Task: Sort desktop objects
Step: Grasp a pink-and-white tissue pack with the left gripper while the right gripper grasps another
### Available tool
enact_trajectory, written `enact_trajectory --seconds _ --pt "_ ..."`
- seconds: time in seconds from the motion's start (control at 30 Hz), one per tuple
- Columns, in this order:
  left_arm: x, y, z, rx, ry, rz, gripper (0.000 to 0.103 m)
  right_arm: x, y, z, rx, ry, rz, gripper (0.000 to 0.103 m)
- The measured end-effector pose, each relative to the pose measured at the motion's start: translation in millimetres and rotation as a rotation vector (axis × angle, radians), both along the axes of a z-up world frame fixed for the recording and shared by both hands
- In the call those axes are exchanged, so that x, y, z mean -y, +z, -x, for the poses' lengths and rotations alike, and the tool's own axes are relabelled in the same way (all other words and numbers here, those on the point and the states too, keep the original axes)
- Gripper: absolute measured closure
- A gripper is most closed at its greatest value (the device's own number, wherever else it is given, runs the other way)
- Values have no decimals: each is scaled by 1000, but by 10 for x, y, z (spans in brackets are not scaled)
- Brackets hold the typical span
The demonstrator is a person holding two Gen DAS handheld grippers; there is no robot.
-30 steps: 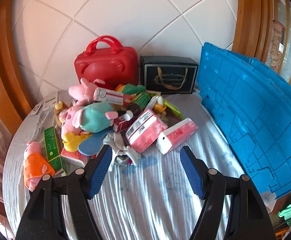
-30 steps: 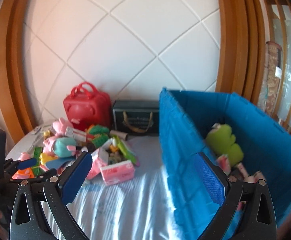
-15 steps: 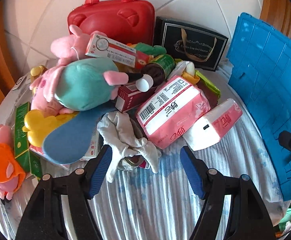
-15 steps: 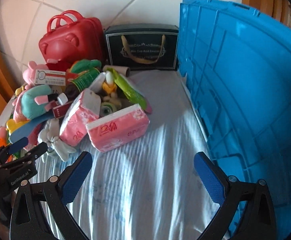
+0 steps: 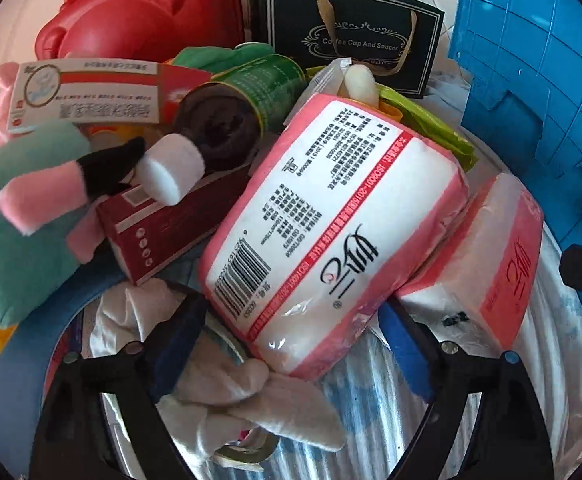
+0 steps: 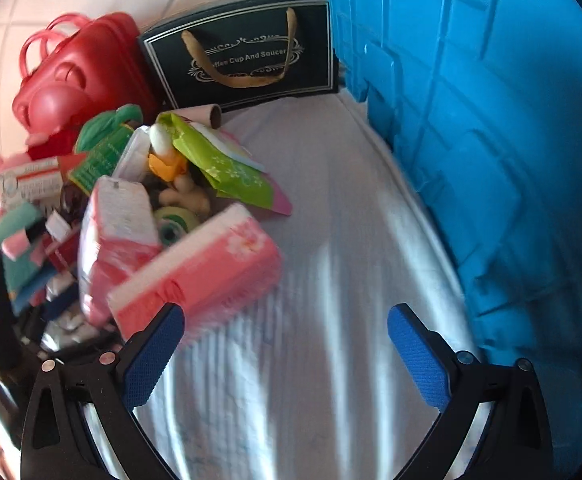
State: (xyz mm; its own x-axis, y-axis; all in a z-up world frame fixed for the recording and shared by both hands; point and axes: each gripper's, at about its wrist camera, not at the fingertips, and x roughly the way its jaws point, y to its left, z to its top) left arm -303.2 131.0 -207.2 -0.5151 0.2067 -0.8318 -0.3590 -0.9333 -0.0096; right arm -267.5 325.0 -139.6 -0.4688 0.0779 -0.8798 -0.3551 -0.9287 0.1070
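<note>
A heap of objects lies on the striped cloth. My left gripper (image 5: 291, 344) is open, its jaws on either side of the near end of a pink tissue pack with a barcode label (image 5: 331, 232). A second pink tissue pack (image 5: 487, 264) lies to its right, and white cloth (image 5: 251, 392) lies under the left finger. My right gripper (image 6: 287, 352) is open and empty over bare cloth, its left finger close to the second pink tissue pack (image 6: 199, 276). The blue crate (image 6: 491, 120) stands at the right.
A red toy case (image 5: 147, 12) and a black "Coffee Cup And Saucer" box (image 5: 351, 36) stand at the back. A teal plush (image 5: 19, 216), a green can (image 5: 251, 96), a dark red box (image 5: 163, 232) and a green packet (image 6: 223, 164) lie in the heap.
Both grippers have moved forward and down toward the heap. The left gripper now straddles the labelled tissue pack. The right gripper has come close to the second tissue pack.
</note>
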Motion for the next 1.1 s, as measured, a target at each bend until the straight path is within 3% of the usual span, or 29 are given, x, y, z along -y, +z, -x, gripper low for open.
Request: enact_trajectory --seconds 0.27,0.37,0.43,0.57,0.6,0.63,0.7,0.77,0.87,0.93,1.0,1.07,1.1 --pt "145 69 -36 45 4 -37 21 97 -216 431 16 19 142 0" --pt "211 79 -103 93 -1 -51 34 124 -294 463 32 45 150 1" --pt "292 90 -133 126 5 -62 41 98 -264 387 28 66 137 6" --pt "427 191 -157 117 37 -74 41 -37 -194 173 46 56 66 26" --pt "485 226 -182 117 38 -86 41 -74 -180 130 54 45 30 34" --pt "528 254 -199 118 39 -94 41 -103 -185 95 76 35 -24 35" --pt "544 283 -230 110 41 -71 41 -168 -250 24 120 27 -59 35" --pt "516 295 -215 94 29 -34 41 -234 -322 -64 136 23 8 33" --pt "413 350 -121 61 -15 2 40 -250 -385 -167 147 9 40 14" --pt "324 362 5 55 -70 -6 30 -243 -388 -206 146 5 48 14" --pt "270 287 148 109 -138 -47 29 -246 -371 -237 143 3 52 13" --pt "155 148 340 182 -181 -84 14 -247 -337 -236 137 3 46 7" --pt "123 109 391 180 -173 -77 2 -244 -318 -228 133 4 40 2"
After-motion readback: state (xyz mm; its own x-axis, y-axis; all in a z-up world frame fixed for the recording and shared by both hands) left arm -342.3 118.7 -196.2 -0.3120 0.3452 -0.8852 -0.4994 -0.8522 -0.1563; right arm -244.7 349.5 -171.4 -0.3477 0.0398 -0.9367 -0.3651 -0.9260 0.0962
